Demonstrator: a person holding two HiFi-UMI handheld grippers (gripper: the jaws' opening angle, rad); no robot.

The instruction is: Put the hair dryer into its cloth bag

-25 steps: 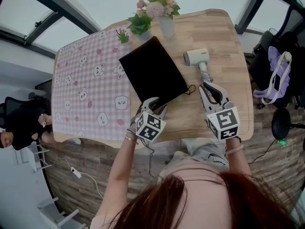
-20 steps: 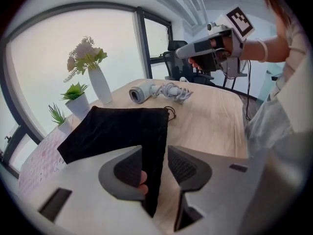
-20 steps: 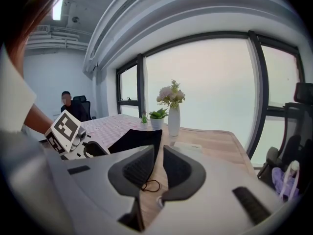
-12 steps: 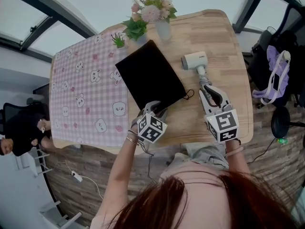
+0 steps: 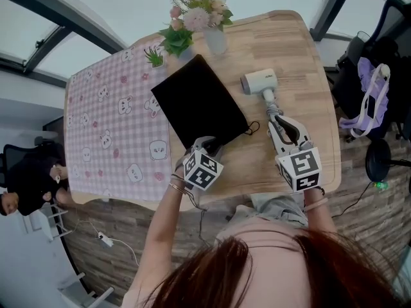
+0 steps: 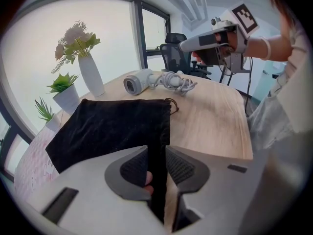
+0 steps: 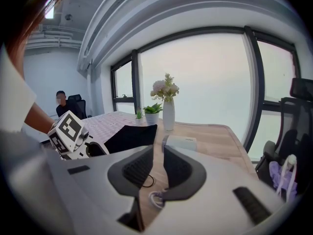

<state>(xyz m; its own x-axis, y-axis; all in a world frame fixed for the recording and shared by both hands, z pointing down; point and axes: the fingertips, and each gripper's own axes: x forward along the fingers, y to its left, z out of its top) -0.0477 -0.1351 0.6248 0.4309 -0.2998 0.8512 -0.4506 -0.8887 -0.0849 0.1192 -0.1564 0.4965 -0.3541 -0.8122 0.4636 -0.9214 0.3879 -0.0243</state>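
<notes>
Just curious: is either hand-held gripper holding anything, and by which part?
Left hand-held gripper: jaws have just been closing, the bag's near corner between them, seemingly not pinched yet. Right hand-held gripper: nothing.

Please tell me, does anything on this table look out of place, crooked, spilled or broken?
Nothing is spilled or broken. Only the black cloth bag lies crooked, at a slant to the table edges, one corner overlapping the pink checked cloth.
</notes>
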